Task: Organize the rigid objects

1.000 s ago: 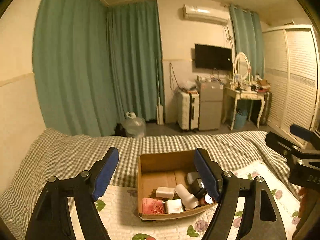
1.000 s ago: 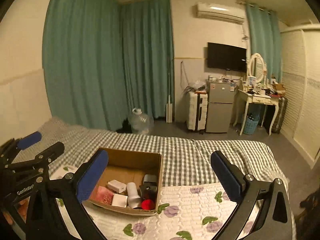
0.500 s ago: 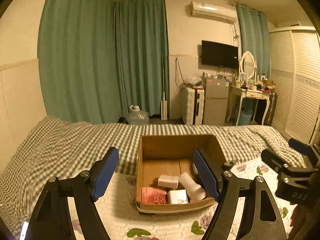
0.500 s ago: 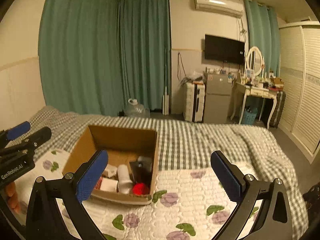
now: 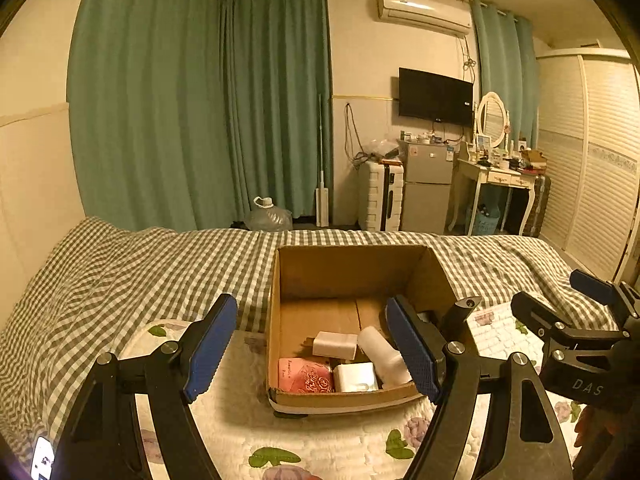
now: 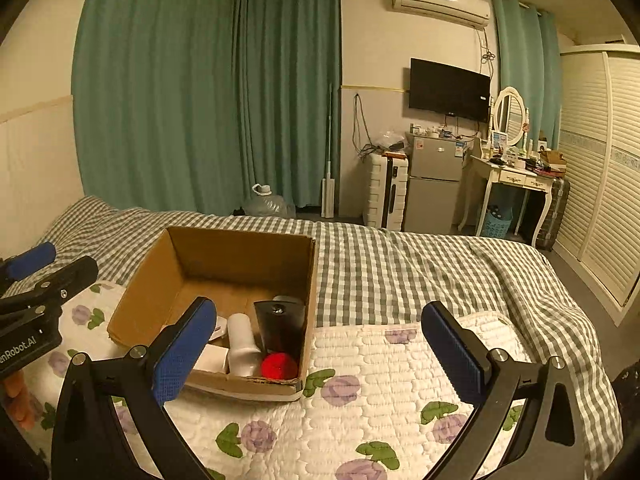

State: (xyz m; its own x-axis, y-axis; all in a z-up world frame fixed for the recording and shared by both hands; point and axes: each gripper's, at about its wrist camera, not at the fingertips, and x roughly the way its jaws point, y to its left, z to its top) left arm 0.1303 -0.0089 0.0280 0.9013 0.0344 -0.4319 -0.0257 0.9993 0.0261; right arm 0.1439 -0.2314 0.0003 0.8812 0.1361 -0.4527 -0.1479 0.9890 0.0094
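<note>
An open cardboard box (image 5: pixel 352 272) sits on the bed, also in the right wrist view (image 6: pixel 240 256). Inside lie a pink patterned box (image 5: pixel 306 375), a white block (image 5: pixel 355 377), a pale bar (image 5: pixel 335 345), a white bottle (image 5: pixel 384 354) (image 6: pixel 242 340), a dark flat object (image 6: pixel 282 320) and a red round thing (image 6: pixel 279 365). My left gripper (image 5: pixel 312 352) is open and empty, just in front of the box. My right gripper (image 6: pixel 320 348) is open and empty, to the right of the box, and shows at the left wrist view's right edge (image 5: pixel 576 320).
The bed has a green checked cover (image 6: pixel 400 264) and a white floral quilt (image 6: pixel 380 392). Beyond it stand green curtains (image 5: pixel 200 120), a water jug (image 5: pixel 268 216), a white suitcase (image 5: pixel 380 196), a small fridge (image 5: pixel 426 192), a dressing table (image 5: pixel 496 184) and a wardrobe (image 5: pixel 592 168).
Both grippers have moved closer to the box and lower, so the box looks larger and nearer. Both stay open and empty. The box's contents have not moved.
</note>
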